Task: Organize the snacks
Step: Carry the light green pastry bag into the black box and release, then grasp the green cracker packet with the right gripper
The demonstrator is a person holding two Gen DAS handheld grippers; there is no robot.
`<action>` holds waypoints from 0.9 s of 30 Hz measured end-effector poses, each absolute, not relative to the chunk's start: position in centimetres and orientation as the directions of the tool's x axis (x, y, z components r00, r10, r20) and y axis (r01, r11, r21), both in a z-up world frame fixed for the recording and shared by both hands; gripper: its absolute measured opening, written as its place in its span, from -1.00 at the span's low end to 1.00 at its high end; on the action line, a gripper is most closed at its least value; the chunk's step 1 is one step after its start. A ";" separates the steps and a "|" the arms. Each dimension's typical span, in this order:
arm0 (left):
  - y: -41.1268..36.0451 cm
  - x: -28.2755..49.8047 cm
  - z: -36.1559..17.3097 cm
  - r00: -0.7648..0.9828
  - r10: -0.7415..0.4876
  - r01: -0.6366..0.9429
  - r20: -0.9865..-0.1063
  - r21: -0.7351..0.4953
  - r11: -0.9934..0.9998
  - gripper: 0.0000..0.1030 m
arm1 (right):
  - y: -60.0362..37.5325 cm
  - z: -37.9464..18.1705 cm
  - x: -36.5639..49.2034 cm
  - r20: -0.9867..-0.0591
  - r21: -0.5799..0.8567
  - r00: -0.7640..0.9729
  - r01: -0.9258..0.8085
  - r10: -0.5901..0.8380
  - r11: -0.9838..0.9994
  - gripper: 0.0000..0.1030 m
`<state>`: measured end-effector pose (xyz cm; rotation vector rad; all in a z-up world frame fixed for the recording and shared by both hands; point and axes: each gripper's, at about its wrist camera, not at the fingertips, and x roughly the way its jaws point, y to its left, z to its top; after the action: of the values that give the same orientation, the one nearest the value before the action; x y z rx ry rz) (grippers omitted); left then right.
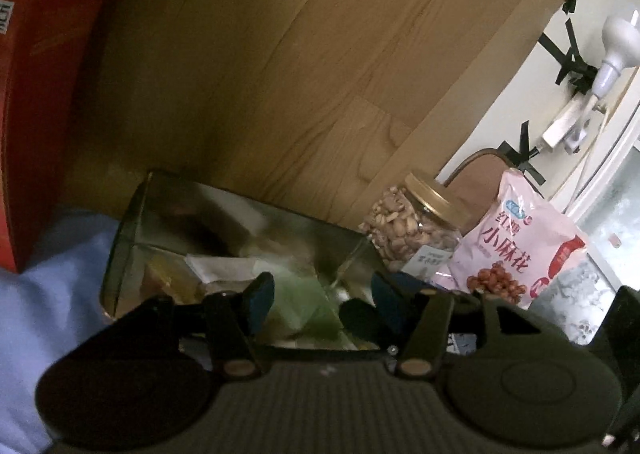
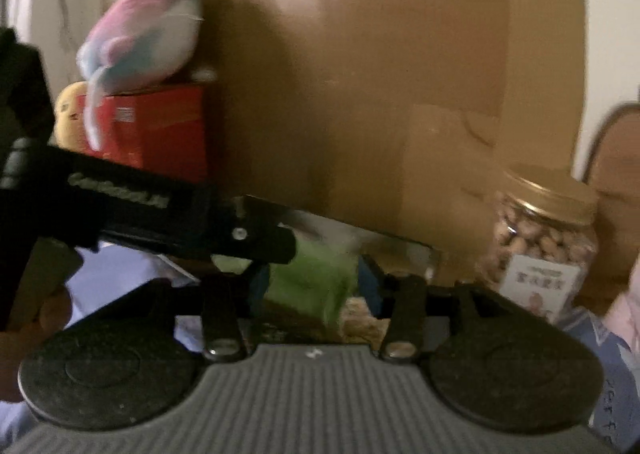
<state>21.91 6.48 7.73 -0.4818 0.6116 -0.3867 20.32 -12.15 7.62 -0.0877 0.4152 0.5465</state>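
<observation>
Wood-grain panelling backed a blue-clothed surface crowded with snacks.
From left: a red box [image 1: 36, 114], a clear bin [image 1: 168, 222] holding a green packet [image 2: 312, 278], a peanut jar [image 1: 416, 222] and a pink snack bag [image 1: 516, 242]; left gripper [image 1: 320, 302] and right gripper [image 2: 310, 286] stood half open, gripping nothing.

Clear bin [image 1: 132, 238] holding green packet [image 1: 308, 302], gold-lidded peanut jar [image 1: 416, 222] beside

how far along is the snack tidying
Done: several packets, one green packet among them, already lie in the clear bin. In hand: seemingly nothing; both grippers' fingers hover apart over it. Left: the peanut jar and pink snack bag stand outside.
</observation>
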 end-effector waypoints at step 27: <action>3.4 2.5 0.6 0.558 -0.647 0.286 -0.519 -0.612 0.737 0.19 | -18.9 0.6 -0.2 -0.562 0.219 0.491 -0.688 0.666 0.692 0.27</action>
<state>2.55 3.36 0.65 -0.4989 0.8045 -0.5779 -0.23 -18.89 0.65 -0.0365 0.6658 0.8216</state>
